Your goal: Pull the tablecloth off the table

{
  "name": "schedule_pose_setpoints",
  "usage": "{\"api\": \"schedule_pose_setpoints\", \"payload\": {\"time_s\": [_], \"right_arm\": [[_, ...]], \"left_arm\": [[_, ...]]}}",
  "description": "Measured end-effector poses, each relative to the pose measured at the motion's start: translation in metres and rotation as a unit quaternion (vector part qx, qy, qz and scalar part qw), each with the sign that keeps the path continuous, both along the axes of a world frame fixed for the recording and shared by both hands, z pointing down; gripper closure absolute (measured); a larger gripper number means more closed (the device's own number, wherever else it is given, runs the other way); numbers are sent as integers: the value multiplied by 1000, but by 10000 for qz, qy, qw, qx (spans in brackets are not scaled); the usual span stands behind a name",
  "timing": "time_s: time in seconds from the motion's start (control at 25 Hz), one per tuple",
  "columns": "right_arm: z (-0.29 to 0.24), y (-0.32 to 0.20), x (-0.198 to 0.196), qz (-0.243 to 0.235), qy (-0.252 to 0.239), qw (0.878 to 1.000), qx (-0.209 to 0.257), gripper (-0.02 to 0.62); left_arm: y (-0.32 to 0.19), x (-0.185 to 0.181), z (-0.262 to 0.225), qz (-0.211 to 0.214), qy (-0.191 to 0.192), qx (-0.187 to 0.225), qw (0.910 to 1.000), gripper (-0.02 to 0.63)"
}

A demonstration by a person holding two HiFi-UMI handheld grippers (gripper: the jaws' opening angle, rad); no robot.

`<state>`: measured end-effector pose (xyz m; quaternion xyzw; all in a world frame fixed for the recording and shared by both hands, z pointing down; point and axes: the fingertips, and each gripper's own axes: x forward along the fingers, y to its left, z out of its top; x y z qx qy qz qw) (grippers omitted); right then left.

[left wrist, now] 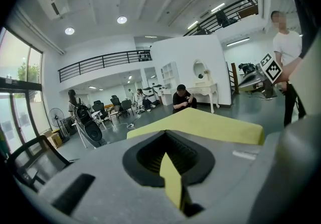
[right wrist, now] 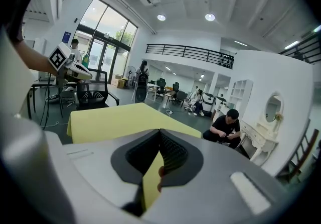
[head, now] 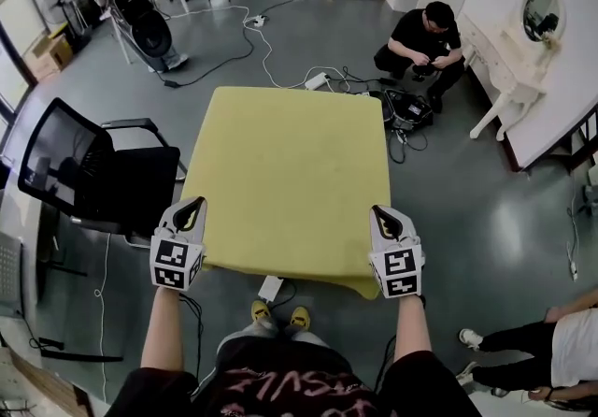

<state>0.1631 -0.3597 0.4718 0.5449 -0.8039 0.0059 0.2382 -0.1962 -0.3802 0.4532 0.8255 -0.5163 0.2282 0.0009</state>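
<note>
Left gripper [head: 192, 211] and right gripper [head: 383, 217] fingers pinch the cloth [head: 294, 172] at lower frame; uneven pulling could slip one corner free.

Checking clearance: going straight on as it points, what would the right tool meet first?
Probably the yellow tablecloth: the right tool is shut on its near edge and aims down across it.

Chair [head: 98, 172] stands just left of the tablecloth [head: 291, 177]; floor [head: 467, 209] on the right lies open; person [head: 425, 39] crouches far right.
</note>
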Motion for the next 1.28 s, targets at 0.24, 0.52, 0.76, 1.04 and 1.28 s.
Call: {"api": "schedule_pose_setpoints", "payload": {"time_s": [0.24,0.52,0.76,1.04,1.28], "right_arm": [[-6,-8,-16,69,69,10000,-3,583],[-9,-2,-36,129,333,9993,-98,581],[3,-2,-52,-52,591,9978,-296,573],[28,-38,-42,-352,859,9942,-537,561],[63,-89,-23,-817,1169,9862,-836,525]], "left_arm": [[-24,-3,4,254,83,-47,9996,600],[-34,-12,2,687,21,-72,9976,600],[-45,-19,12,1107,-302,-186,9932,600],[-80,-12,36,1403,-637,-438,9871,600],[-126,11,69,1511,-997,-731,9808,598]]}}
